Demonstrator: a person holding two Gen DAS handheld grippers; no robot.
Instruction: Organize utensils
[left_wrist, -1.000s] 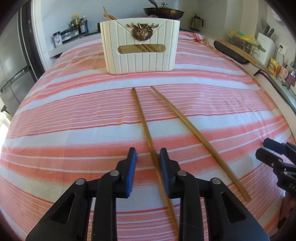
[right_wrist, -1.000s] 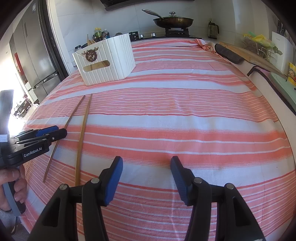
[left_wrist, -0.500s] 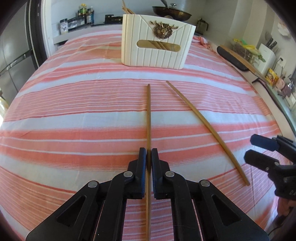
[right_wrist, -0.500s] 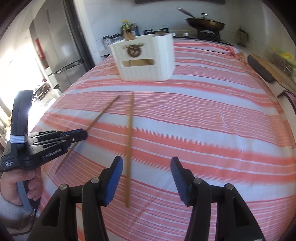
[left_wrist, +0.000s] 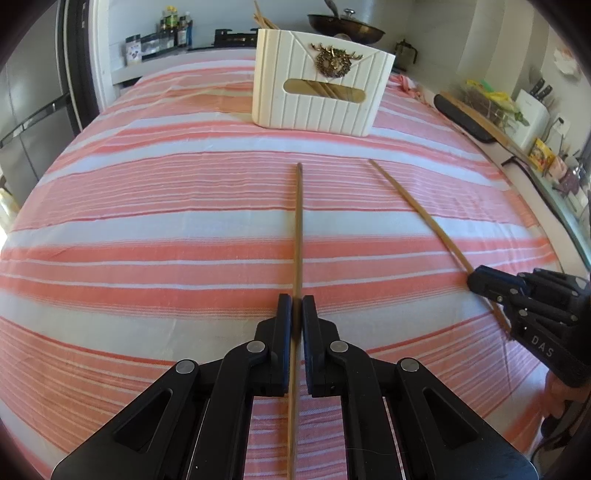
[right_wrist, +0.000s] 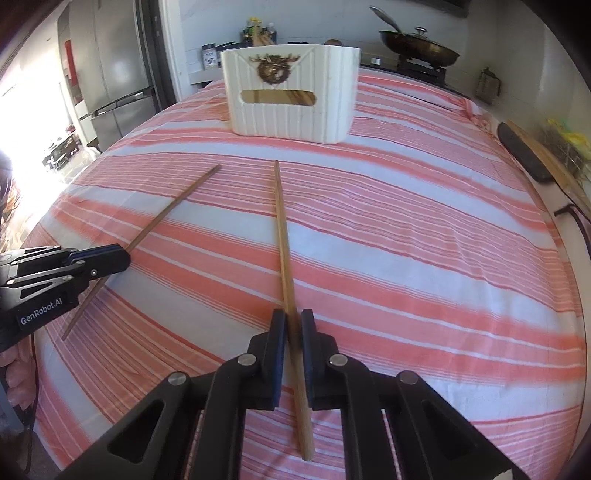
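Two long wooden chopsticks lie on the striped cloth. My left gripper (left_wrist: 296, 301) is shut on the left chopstick (left_wrist: 298, 229), which points toward the white utensil box (left_wrist: 319, 98). My right gripper (right_wrist: 293, 315) is shut on the right chopstick (right_wrist: 282, 229), which also points toward the box (right_wrist: 291, 92). In the left wrist view the right gripper (left_wrist: 480, 282) holds the right chopstick (left_wrist: 413, 206). In the right wrist view the left gripper (right_wrist: 110, 258) holds the left chopstick (right_wrist: 173, 201). Several chopsticks show inside the box.
The table carries a pink and white striped cloth (left_wrist: 147, 221). A wok (right_wrist: 419, 46) sits on the stove behind the box. A fridge (right_wrist: 118, 81) stands at the left. A cutting board and knife block (left_wrist: 532, 110) line the counter at the right.
My right gripper moved left over the right chopstick and shut on it. My left gripper shut on the left chopstick a second ago and still holds it.
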